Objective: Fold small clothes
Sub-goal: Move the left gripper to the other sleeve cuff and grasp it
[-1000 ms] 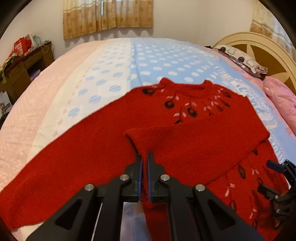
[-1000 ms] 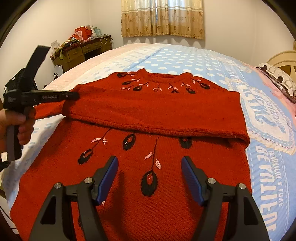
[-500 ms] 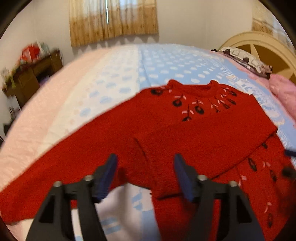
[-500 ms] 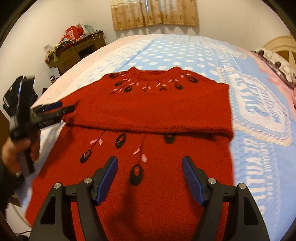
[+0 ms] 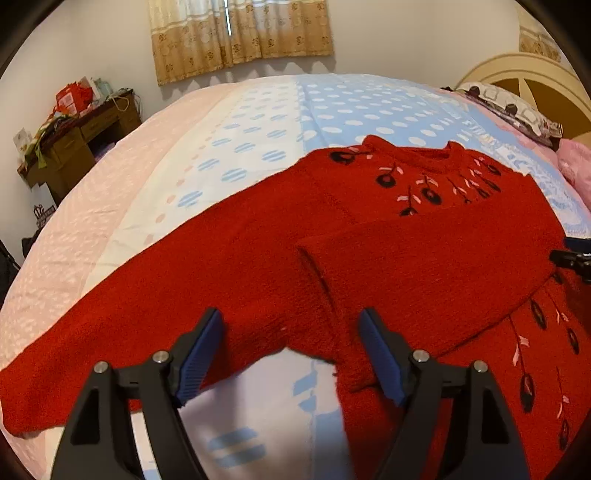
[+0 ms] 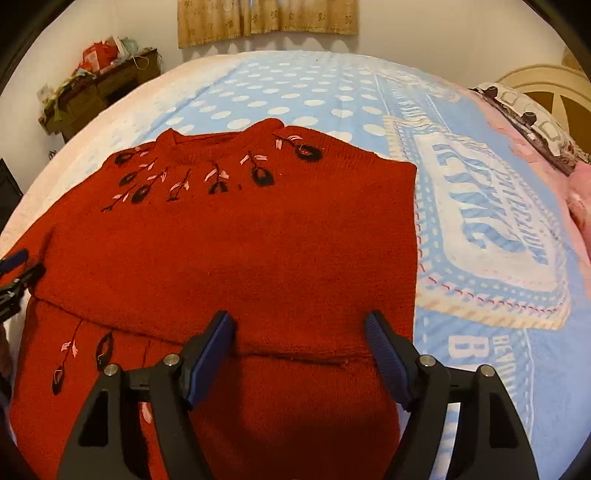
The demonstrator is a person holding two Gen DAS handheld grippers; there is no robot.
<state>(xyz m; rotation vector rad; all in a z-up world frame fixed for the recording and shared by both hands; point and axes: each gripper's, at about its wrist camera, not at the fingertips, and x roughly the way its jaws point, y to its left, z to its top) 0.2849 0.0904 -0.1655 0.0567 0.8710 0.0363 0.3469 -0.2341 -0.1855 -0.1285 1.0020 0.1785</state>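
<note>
A red knitted sweater (image 5: 424, 266) with black and pink embroidery lies flat on the bed. One sleeve is folded across the chest (image 6: 236, 258). The other sleeve (image 5: 155, 295) stretches out flat to the left. My left gripper (image 5: 291, 350) is open and empty, just above the folded sleeve's cuff end. My right gripper (image 6: 299, 354) is open and empty, over the lower edge of the folded sleeve on the sweater's body. The tip of the right gripper shows at the right edge of the left wrist view (image 5: 572, 258). The left gripper's tip shows at the left edge of the right wrist view (image 6: 18, 273).
The bed has a blue, white and pink spotted cover (image 5: 258, 140). A patterned pillow (image 5: 506, 107) and a cream headboard (image 5: 532, 74) are at the right. A cluttered wooden desk (image 5: 77, 140) stands at the left by the wall, under a curtain (image 5: 240, 33).
My left gripper opened and let go of the sleeve cuff, which now lies on the sweater. My right gripper moved forward and right, toward the folded sleeve.
</note>
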